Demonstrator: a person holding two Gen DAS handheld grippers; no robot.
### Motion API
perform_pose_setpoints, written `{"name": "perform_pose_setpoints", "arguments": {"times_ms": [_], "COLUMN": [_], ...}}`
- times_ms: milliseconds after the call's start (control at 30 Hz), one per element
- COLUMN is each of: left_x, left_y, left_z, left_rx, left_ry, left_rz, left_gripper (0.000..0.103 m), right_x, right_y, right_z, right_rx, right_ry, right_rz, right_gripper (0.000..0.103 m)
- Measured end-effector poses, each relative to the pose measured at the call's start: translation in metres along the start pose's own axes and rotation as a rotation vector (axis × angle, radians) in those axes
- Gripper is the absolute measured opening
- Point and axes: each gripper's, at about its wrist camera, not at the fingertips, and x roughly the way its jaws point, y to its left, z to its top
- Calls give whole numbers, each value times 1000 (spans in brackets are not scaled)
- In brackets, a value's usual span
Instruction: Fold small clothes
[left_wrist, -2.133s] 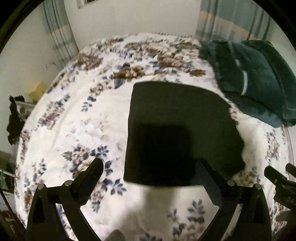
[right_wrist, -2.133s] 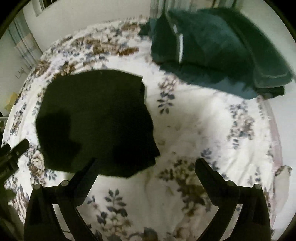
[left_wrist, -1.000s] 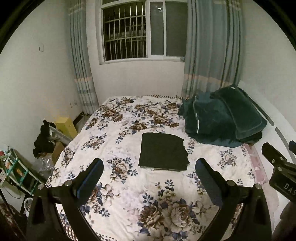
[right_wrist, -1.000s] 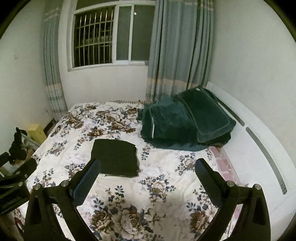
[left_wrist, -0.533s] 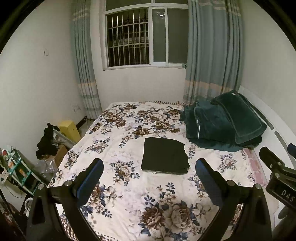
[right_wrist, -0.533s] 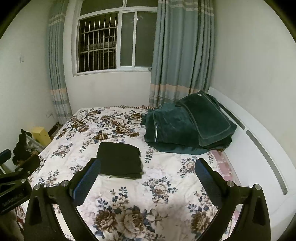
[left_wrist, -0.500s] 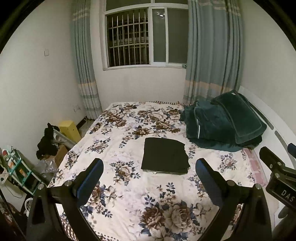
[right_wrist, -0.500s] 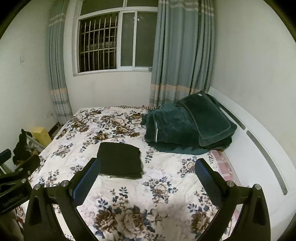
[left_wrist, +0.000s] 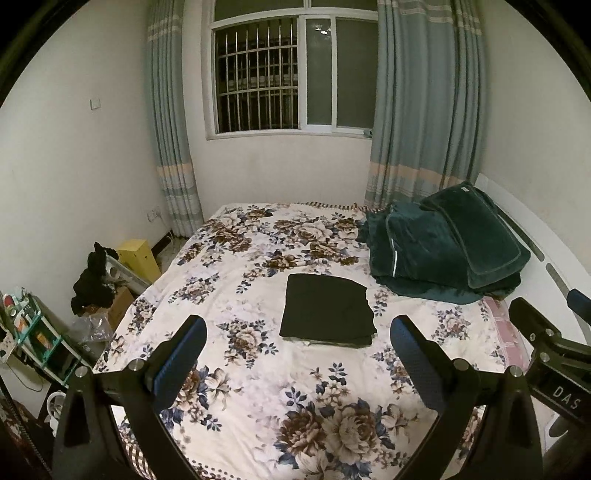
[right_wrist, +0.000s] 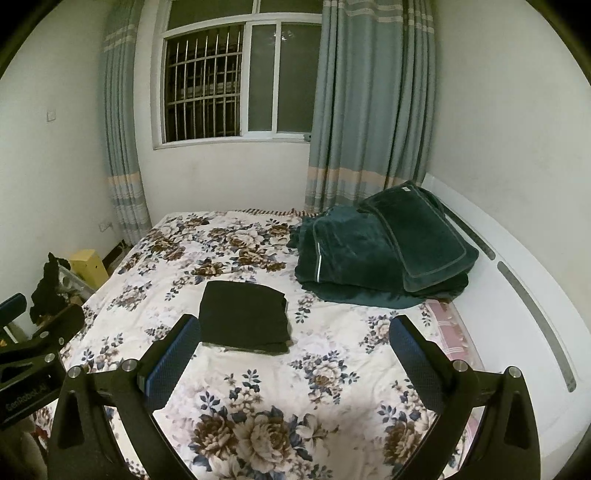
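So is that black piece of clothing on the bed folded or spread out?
Folded. The black garment lies as a neat, compact rectangle on the floral bedspread, with layered edges showing at its near side.

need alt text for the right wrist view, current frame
A black garment folded into a neat rectangle lies flat on a floral-print bedspread, seen between the spread fingers of the open, empty right gripper. Dark green folded blankets are piled at the bed's far right, below a barred window with grey-blue curtains; the left gripper shows at the left edge.

Black garment (left_wrist: 327, 313) folded flat, rectangular, mid floral bedspread (left_wrist: 258, 373)
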Motion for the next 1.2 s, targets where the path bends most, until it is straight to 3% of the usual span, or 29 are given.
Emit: {"name": "perform_pose_setpoints", "arguments": {"times_ms": [1200], "left_x": [-15], "left_y": [1], "left_z": [8], "left_rx": [-3], "left_ry": [-1], "left_rz": [-3], "left_gripper": [102], "right_x": [-12], "right_y": [12], "right_z": [-11], "right_rx": [-3], "right_ry": [-3], "right_rz": [9], "right_gripper": [103]}}
